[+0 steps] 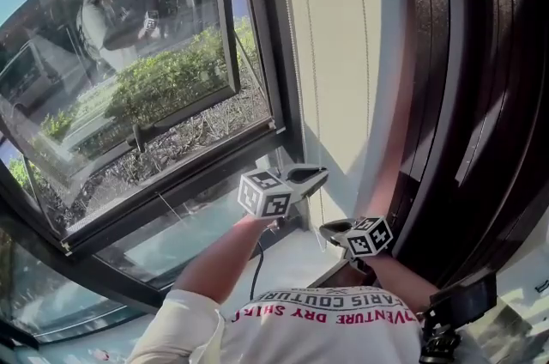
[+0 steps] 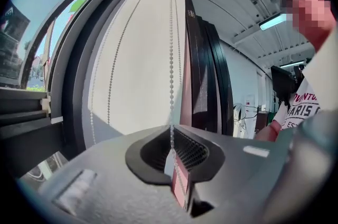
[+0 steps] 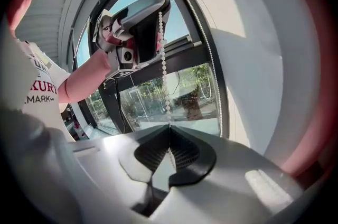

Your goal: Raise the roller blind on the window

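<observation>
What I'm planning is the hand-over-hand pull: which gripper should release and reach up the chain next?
Probably right: the right gripper grips the bead chain lowest, below the left gripper, which can hold.

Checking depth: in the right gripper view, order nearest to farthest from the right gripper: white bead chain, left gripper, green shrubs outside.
1. White bead chain: between right gripper's jaws.
2. Left gripper: higher up the chain.
3. Green shrubs: outdoors, farthest back.
</observation>
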Available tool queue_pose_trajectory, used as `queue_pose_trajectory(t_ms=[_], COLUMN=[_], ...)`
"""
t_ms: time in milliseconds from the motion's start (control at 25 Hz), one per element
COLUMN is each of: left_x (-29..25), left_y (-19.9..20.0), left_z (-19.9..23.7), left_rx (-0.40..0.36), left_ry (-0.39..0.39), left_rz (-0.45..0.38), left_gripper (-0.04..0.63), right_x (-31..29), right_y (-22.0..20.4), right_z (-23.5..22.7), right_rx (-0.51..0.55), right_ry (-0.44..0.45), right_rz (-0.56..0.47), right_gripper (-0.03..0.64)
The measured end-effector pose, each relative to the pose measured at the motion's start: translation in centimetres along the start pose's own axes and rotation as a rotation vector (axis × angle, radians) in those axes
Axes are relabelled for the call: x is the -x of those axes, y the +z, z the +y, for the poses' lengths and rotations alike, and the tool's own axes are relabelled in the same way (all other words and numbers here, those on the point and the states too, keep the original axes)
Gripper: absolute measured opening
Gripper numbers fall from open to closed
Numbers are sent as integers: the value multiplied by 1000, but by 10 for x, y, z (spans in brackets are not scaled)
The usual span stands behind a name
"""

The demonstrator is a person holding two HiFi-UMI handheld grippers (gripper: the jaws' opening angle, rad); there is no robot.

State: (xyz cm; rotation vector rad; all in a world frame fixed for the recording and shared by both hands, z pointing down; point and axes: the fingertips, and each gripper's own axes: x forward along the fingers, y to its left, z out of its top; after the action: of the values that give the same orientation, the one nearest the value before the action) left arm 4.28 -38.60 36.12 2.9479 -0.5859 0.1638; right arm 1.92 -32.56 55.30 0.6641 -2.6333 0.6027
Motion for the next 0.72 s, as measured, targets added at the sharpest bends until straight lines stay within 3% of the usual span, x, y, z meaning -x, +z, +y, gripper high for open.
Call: queue_pose_trajectory(t_ms=[240, 440, 520, 720], left_x=[0, 1, 3, 11], left_y=[6, 13, 12, 4], left_z=[-9, -3, 0, 2], left_rx=[-36, -72, -76, -50], left_ry=[-3, 31, 57, 114], left_rz=[-44, -58, -44, -60], left_gripper=[21, 25, 80, 122], right_x=[5, 7, 6, 12], right_y=[1, 9, 10, 12], right_z=[-3, -3, -2, 8], right_rx=[31, 120, 134, 136], right_ry=[-41, -74, -74, -66], right_rz=[5, 6, 5, -23], right_gripper=[8, 11, 11, 126])
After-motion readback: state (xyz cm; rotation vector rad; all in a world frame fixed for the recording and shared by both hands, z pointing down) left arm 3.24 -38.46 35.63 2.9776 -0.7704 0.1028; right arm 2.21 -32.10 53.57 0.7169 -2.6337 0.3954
